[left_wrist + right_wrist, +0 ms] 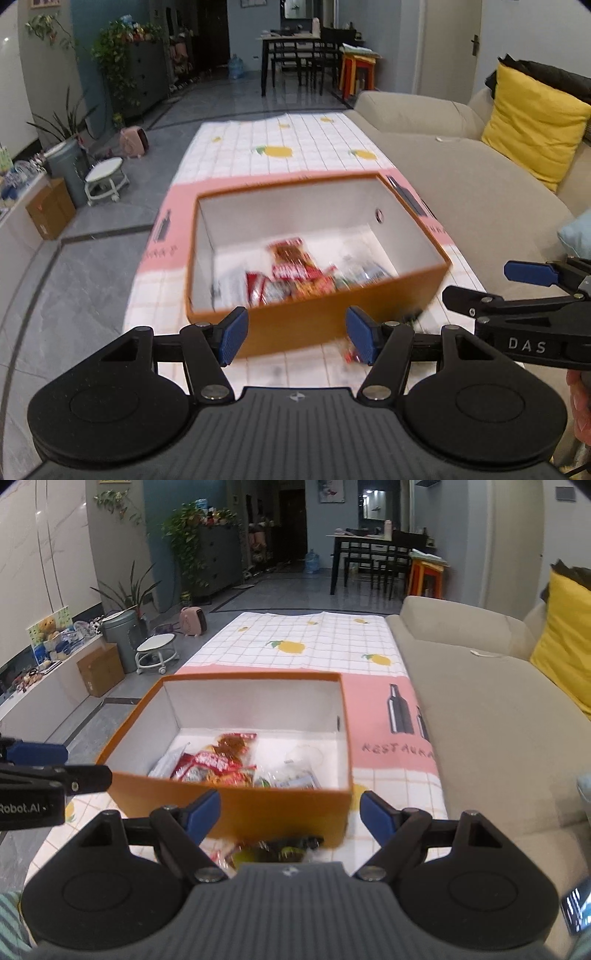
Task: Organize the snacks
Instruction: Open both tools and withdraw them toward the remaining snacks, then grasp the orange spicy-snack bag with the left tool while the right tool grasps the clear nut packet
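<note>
- Most snacks (pixel 225 764) already sit inside the orange box (pixel 236 808) on the bench (pixel 332 638).
- Left tongs (pixel 297 334) and right tongs (pixel 290 812) both spread, holding nothing.
- Leftover wrappers (pixel 273 853), blurry, maybe candy, lie just in front of the box; next grab those.

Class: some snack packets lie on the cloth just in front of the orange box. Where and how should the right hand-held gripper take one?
Come from above onto the loose packets, pinching a crinkled wrapper edge. They lie flat against the orange box, whose wall blocks a forward approach. The right hand-held gripper is open.
</note>
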{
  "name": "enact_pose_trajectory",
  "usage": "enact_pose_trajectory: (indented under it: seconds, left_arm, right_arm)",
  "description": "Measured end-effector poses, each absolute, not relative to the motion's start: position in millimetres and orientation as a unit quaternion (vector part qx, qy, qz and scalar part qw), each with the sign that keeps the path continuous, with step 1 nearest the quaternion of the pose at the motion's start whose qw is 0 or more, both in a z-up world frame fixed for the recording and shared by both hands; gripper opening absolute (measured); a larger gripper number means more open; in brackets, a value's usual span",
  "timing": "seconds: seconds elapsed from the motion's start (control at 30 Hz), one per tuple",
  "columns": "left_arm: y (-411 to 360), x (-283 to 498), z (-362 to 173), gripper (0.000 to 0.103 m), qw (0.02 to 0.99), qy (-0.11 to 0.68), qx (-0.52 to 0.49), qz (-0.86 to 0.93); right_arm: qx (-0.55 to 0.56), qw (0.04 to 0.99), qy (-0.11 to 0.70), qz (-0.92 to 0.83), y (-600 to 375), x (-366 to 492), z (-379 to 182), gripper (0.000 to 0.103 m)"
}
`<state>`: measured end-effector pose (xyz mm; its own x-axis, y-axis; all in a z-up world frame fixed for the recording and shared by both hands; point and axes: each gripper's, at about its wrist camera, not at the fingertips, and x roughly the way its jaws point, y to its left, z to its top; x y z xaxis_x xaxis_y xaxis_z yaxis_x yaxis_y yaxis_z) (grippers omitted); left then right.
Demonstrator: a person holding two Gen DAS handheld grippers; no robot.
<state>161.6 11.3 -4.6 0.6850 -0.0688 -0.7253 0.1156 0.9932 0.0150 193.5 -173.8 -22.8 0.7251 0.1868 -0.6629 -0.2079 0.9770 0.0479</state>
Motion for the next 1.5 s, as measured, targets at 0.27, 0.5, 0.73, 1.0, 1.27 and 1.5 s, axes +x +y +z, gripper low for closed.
enact_pose_trajectory:
  seconds: [0.27, 0.5, 0.73, 1.0, 1.27, 1.5]
  left_arm:
    - [3.8, 132.3, -30.3, 0.072, 0.903, 0.423, 0.016, -0.069]
    - [-2.2, 119.0, -57.8, 0.075, 0.889, 0.448, 0.024, -0.093]
    - [1.1, 122.2, -83.9, 0.078, 0.877, 0.471, 0.02, -0.094]
    - [6.8, 129.3, -104.8, 0.083, 0.866, 0.491, 0.021, -0.093]
    - [15.5, 142.3, -123.8, 0.084, 0.855, 0.514, 0.007, -0.076]
    - [27.0, 151.6, -136.4, 0.076, 0.829, 0.556, -0.038, -0.032]
  right_arm:
    - [-0.003, 0.927, 0.361, 0.098, -189.1, 153.6, -41.7, 0.079]
    - [-0.013, 0.919, 0.381, 0.097, -193.1, 135.4, -66.2, 0.079]
    - [-0.034, 0.91, 0.403, 0.089, -192.2, 134.4, -91.6, 0.079]
    - [-0.037, 0.897, 0.43, 0.091, -192.0, 144.6, -112.9, 0.079]
    - [-0.035, 0.89, 0.445, 0.096, -187.6, 156.0, -125.4, 0.079]
    - [-0.026, 0.893, 0.44, 0.093, -186.9, 168.0, -128.3, 0.078]
